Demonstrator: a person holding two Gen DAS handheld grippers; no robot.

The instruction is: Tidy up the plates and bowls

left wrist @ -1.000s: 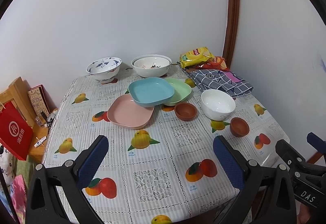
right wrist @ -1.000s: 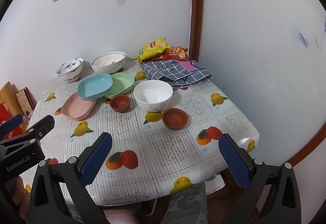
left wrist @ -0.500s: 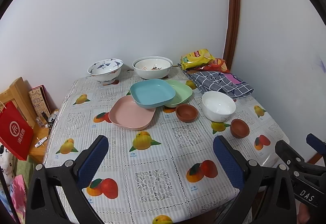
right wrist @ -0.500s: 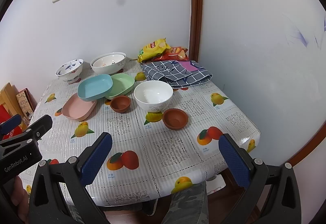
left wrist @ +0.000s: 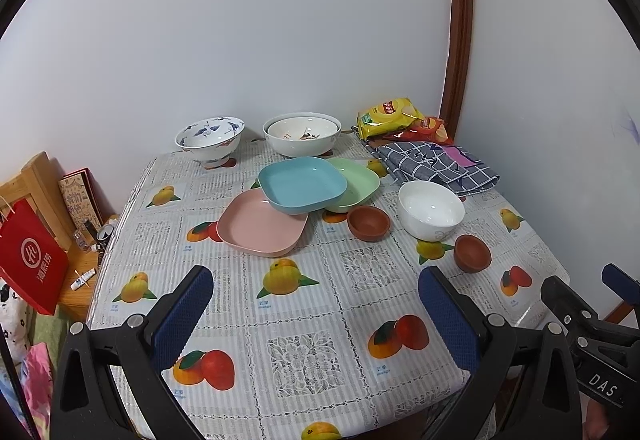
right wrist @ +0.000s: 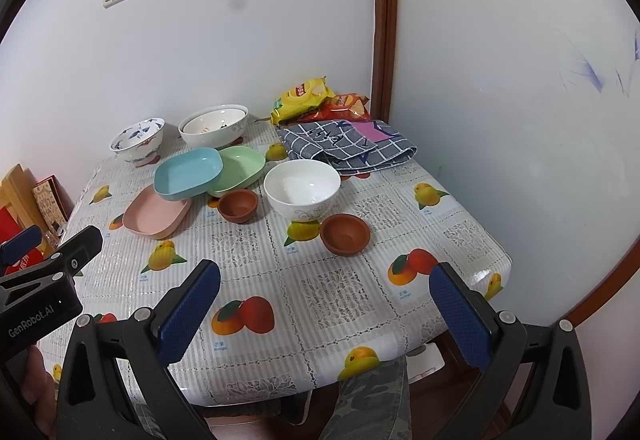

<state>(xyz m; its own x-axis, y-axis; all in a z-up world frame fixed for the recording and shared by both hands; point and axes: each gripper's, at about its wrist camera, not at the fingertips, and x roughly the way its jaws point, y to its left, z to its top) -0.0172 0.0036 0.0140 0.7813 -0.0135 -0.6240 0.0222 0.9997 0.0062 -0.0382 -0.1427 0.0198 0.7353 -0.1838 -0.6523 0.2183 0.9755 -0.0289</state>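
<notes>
Both views slightly nearer the table (left wrist: 304, 320); dishes unmoved, both grippers agape.

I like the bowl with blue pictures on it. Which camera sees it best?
The left wrist view: the blue-patterned bowl sits nearer the middle, its painted inside and foot showing. In the right wrist view it is smaller and off to the side.

A tablecloth (left wrist: 312, 300) of grey-white lace squares printed with yellow mangoes and red-orange fruit carries a blue plate (left wrist: 302, 190), flanked by a pink plate (left wrist: 256, 230) and a green plate (left wrist: 356, 184). Beside the blue plate sit two terracotta-brown cups (left wrist: 368, 223) (left wrist: 472, 253), a plain white bowl (left wrist: 431, 210) and a blue-and-white patterned bowl (left wrist: 209, 138).
</notes>
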